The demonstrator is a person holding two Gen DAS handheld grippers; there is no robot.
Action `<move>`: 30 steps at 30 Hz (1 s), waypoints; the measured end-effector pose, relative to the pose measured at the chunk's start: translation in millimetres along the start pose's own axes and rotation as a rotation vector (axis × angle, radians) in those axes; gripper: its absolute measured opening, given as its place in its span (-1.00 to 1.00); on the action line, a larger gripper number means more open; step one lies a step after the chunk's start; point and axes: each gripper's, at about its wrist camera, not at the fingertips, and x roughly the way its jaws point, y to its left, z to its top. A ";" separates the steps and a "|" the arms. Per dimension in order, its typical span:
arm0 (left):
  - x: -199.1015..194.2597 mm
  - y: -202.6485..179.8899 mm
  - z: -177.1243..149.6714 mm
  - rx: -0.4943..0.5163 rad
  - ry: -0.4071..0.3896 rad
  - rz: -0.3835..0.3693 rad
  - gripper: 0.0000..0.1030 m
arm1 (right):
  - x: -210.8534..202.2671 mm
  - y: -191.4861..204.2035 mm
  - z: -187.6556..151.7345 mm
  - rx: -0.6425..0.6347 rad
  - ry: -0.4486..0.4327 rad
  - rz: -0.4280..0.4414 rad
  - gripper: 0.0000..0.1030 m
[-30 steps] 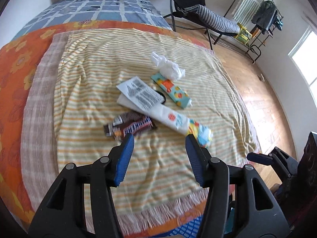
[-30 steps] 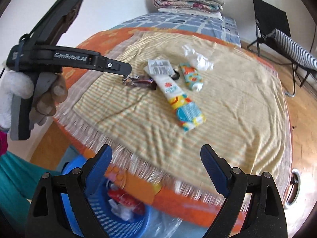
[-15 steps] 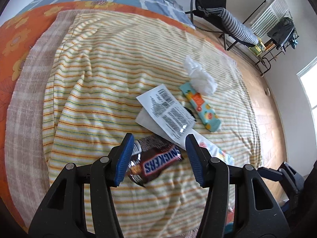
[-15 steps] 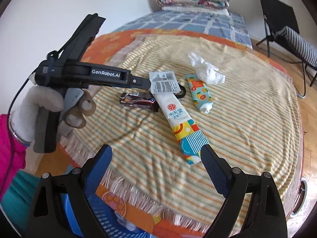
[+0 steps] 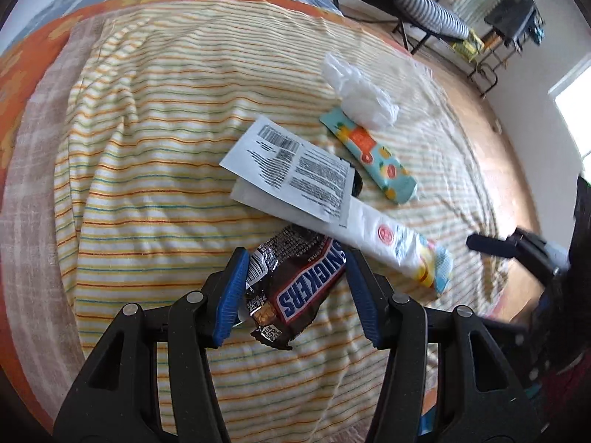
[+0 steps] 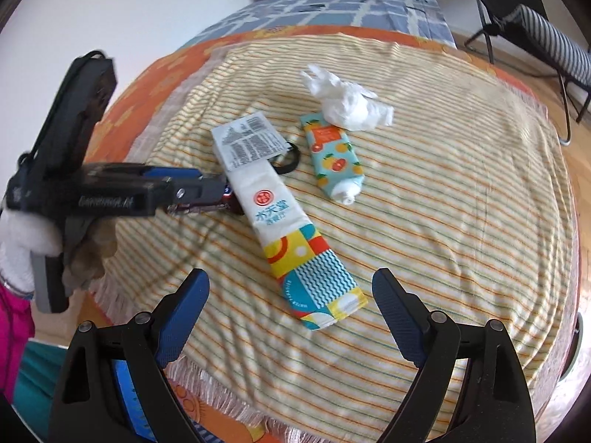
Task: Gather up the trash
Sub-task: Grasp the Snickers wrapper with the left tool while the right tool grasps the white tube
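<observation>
Left wrist view: the left gripper stood with jaws apart, straddling the Snickers wrapper on the striped blanket; neither pad yet pressed it. The wrapper's far end lay tucked under the long white tube box, which carried a printed label sheet. A sound grasp would likely close on the crinkled near half, then draw the wrapper back toward the person so the box is not dragged along.

Right wrist view: the right gripper hovered wide open and empty above the box's patterned end. The fruit-print tube and crumpled tissue lay beyond, uncollected
</observation>
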 end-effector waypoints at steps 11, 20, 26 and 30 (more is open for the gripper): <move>11.8 -25.7 -8.0 0.132 0.011 0.146 -0.36 | 7.4 2.1 13.0 -0.021 0.008 -0.024 0.61; -3.8 1.2 -15.1 0.092 0.005 0.148 -0.56 | 24.5 10.2 25.3 -0.057 0.006 -0.043 0.61; -12.6 18.0 -19.8 0.064 0.000 0.156 -0.57 | 41.4 20.9 35.0 -0.093 0.006 -0.073 0.61; -18.3 25.5 -22.5 0.044 -0.003 0.150 -0.57 | 54.4 27.8 36.4 -0.108 0.021 -0.094 0.37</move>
